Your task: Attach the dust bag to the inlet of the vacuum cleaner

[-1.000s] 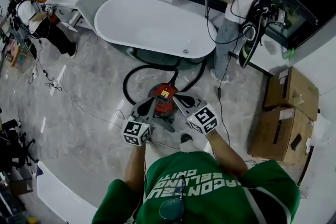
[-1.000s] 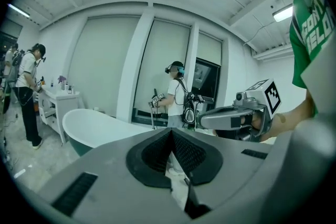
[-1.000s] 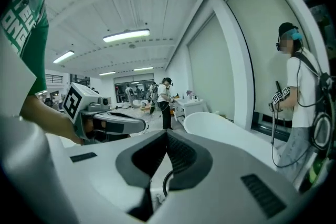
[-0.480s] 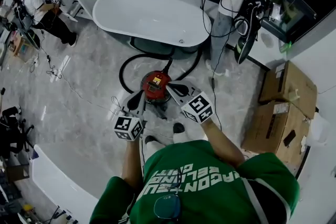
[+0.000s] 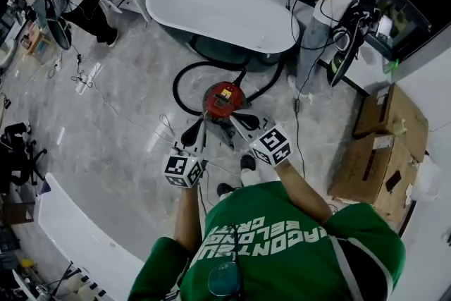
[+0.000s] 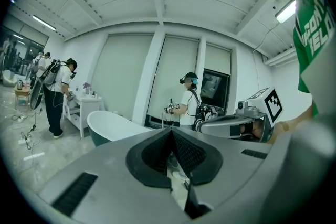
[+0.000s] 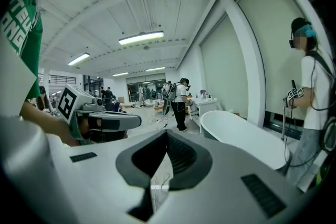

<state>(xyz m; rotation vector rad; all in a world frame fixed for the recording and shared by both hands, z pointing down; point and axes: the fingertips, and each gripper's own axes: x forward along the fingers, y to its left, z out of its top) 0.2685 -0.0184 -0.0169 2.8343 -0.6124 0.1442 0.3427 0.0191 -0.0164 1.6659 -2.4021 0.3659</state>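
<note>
Left hand-held gripper (image 6: 170, 132) clenched, empty; right hand-held gripper (image 7: 166, 134) likewise; vacuum cleaner (image 5: 224, 99) yellow label (image 5: 225, 90) unreadable.

The vacuum cleaner (image 5: 224, 99) is red with a black hose (image 5: 176, 89). The bathtub (image 5: 218, 10) is white over dark green, the floor (image 5: 120, 130) grey marble-veined, the shirt (image 5: 282, 250) green with white lettering, the boxes (image 5: 370, 169) brown.

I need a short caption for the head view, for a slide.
Left gripper and right gripper, both shut, point toward the red vacuum cleaner near the bathtub.
</note>
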